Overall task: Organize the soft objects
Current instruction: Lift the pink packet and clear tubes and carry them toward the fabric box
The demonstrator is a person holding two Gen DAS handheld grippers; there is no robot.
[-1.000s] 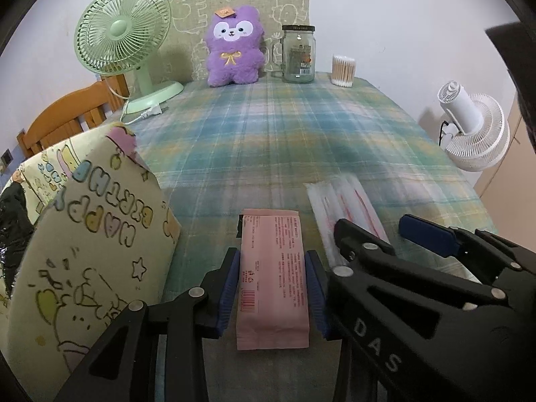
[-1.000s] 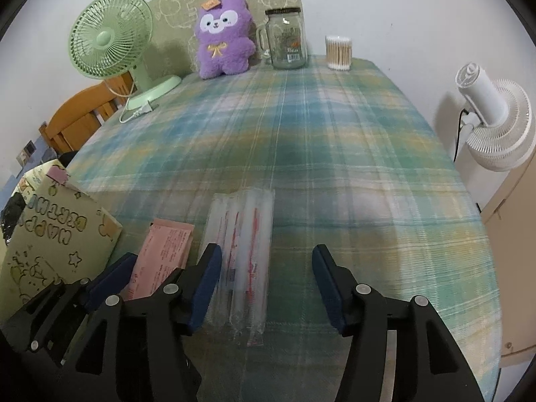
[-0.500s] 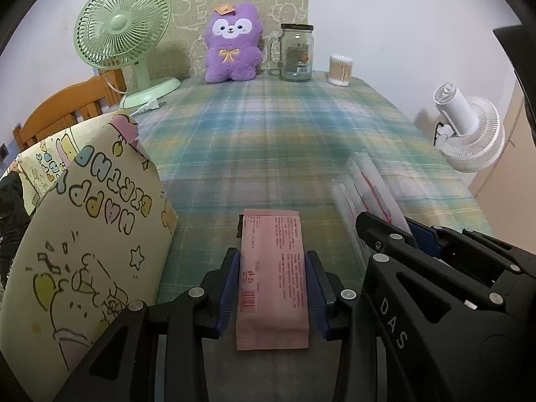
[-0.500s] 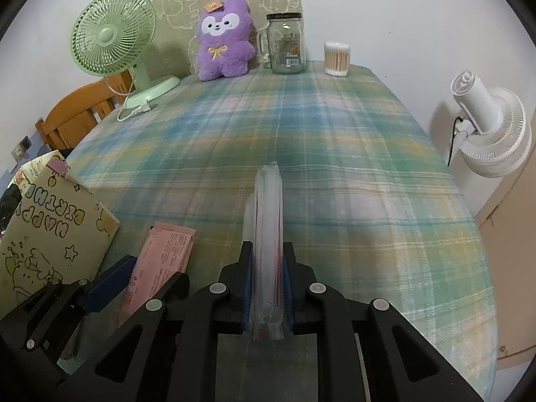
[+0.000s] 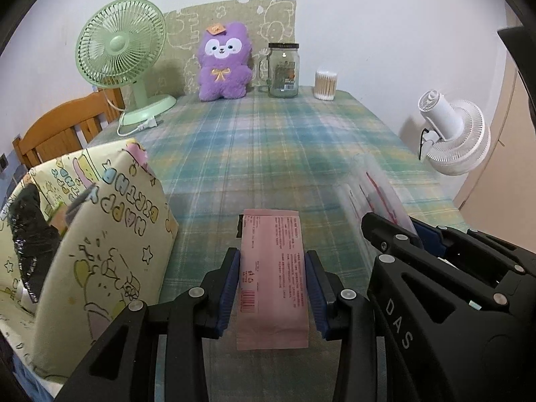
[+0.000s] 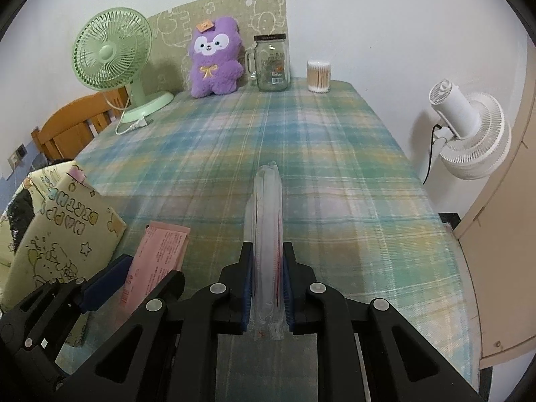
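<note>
Right wrist view: right hand-held gripper clamps the clear plastic sleeve pack edgewise above the plaid worktop. Left hand-held gripper brackets the flat pink paper packet, likely bound for the cream birthday gift bag.

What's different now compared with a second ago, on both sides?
The right hand-held gripper closed on the clear packet, which now stands on edge between its fingers instead of lying flat. The left hand-held gripper still grips the pink packet. The gift bag remains beside it.

Flat pink packet on plaid cloth; clear red-striped packet upright on edge.
</note>
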